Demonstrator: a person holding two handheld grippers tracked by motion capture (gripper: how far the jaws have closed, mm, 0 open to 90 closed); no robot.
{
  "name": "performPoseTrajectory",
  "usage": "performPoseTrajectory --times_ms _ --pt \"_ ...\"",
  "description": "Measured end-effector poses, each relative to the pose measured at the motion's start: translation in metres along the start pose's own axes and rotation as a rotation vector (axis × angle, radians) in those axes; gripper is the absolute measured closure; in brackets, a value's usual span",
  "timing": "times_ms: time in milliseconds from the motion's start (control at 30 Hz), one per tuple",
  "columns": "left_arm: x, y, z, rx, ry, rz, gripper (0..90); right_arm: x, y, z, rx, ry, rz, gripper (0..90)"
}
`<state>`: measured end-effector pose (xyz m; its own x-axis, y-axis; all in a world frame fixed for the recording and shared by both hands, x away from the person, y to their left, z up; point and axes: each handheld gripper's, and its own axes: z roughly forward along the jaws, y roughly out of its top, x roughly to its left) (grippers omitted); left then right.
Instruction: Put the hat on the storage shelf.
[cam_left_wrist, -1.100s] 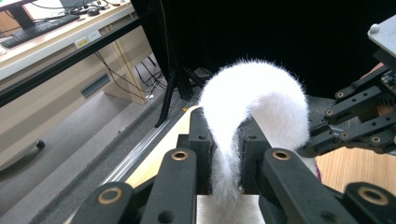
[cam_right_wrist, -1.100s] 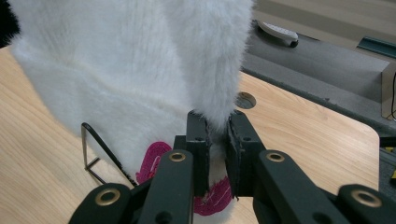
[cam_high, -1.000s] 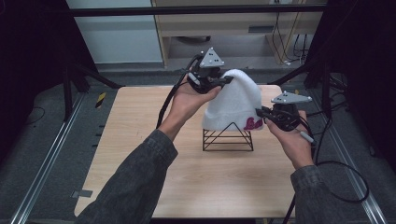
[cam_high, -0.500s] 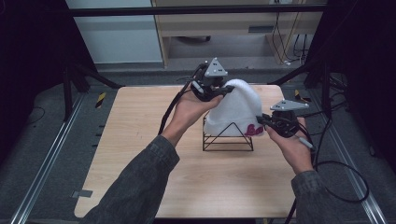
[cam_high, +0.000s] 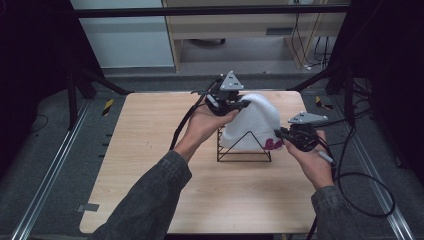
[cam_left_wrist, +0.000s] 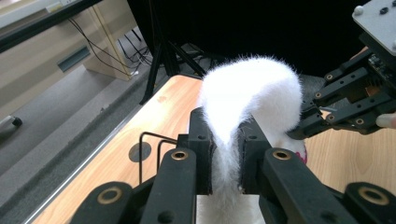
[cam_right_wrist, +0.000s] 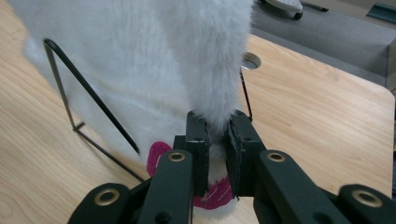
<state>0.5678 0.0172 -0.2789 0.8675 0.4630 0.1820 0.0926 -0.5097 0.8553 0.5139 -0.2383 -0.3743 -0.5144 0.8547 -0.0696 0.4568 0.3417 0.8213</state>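
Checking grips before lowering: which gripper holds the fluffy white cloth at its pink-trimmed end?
The right gripper, clamped by the pink trim; the left gripper pinches the plain white cloth.

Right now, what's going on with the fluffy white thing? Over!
Left gripper shut on fluffy white cloth. Right gripper shut on its lower edge. Cloth draped over black wire rack. Nothing in the way.

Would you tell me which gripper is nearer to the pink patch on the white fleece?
Right. The right gripper clamps the fleece just above the pink patch; the left gripper pinches the fleece's top, far from it.
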Motion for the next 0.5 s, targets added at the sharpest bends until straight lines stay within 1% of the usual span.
performPoseTrajectory --times_ms 133,333,467,500 --pt "-0.002 -0.006 0.005 0.016 -0.005 0.000 79.1 -0.001 -0.006 0.004 0.016 0.000 0.011 80.2" --pt "0.001 -0.013 0.005 0.029 -0.007 -0.014 78.9 0.000 -0.010 0.011 0.026 0.006 0.011 79.7" --pt "0.002 -0.017 0.006 0.035 -0.007 -0.014 78.9 0.001 -0.010 0.015 0.031 -0.001 0.010 79.4" --pt "0.003 -0.018 0.007 0.039 -0.007 -0.017 78.9 0.000 -0.010 0.017 0.036 -0.011 0.011 79.3"
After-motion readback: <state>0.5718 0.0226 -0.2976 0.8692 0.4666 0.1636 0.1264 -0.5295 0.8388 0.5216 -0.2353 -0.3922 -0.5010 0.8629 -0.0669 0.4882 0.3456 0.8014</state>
